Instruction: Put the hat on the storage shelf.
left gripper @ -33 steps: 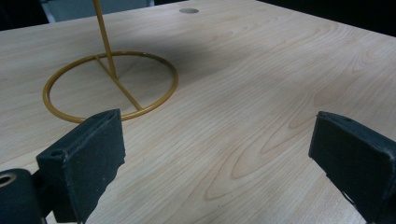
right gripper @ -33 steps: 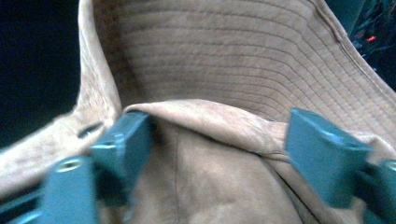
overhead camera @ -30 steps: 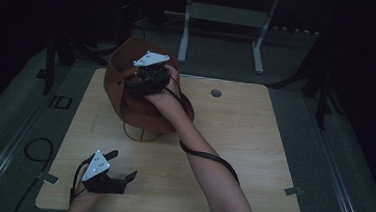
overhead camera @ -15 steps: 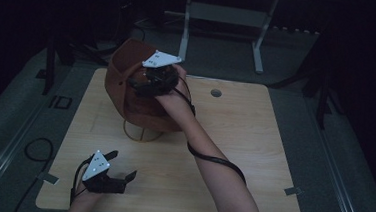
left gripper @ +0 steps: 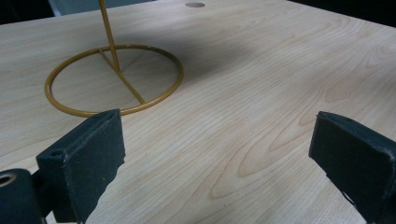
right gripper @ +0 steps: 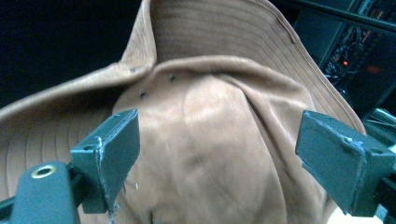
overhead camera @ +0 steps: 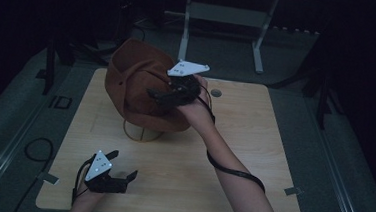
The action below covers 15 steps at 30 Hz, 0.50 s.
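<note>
A brown brimmed hat (overhead camera: 136, 80) sits tilted on a gold wire stand (overhead camera: 142, 133) at the table's back left. My right gripper (overhead camera: 162, 95) is at the hat's right side, jaws pointing into it. In the right gripper view the gripper (right gripper: 215, 154) is wide open, with the hat's crown (right gripper: 210, 107) just beyond the jaws and not pinched. My left gripper (overhead camera: 121, 167) rests open near the front left edge. Seen from the left gripper view, it (left gripper: 215, 144) holds nothing and faces the stand's ring base (left gripper: 114, 79).
The light wooden table (overhead camera: 252, 155) has a small round hole (overhead camera: 216, 93) near its back edge. A metal frame (overhead camera: 222, 18) stands on the dark floor behind it. A cable loop (overhead camera: 37, 150) lies on the floor at the left.
My right gripper has shifted rightward and slightly lower along the hat's side. The left gripper has not moved.
</note>
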Available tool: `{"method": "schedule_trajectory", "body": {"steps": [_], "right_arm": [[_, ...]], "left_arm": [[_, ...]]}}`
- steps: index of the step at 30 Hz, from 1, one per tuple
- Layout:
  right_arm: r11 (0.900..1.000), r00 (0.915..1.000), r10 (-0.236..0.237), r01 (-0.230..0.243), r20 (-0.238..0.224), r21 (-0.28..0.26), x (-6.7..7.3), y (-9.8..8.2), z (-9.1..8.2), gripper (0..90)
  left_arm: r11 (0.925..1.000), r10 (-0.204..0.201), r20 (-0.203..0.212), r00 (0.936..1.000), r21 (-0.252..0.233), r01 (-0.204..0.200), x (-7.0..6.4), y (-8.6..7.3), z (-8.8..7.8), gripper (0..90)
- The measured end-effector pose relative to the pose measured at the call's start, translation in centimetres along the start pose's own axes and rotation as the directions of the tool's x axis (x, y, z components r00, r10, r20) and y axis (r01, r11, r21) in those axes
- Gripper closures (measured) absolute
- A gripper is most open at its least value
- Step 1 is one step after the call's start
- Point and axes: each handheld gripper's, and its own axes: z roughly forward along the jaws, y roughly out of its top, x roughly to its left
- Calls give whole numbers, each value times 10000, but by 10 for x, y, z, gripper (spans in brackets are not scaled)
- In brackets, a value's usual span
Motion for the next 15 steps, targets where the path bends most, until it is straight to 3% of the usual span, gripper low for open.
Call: {"method": "schedule_trajectory", "body": {"steps": [15], "right_arm": [[9980, 9984, 569, -569, -24, 283, -12, -41, -34, 139]], "left_arm": [[10000, 6, -99, 10000, 61, -6, 0, -2, 2, 42]]}}
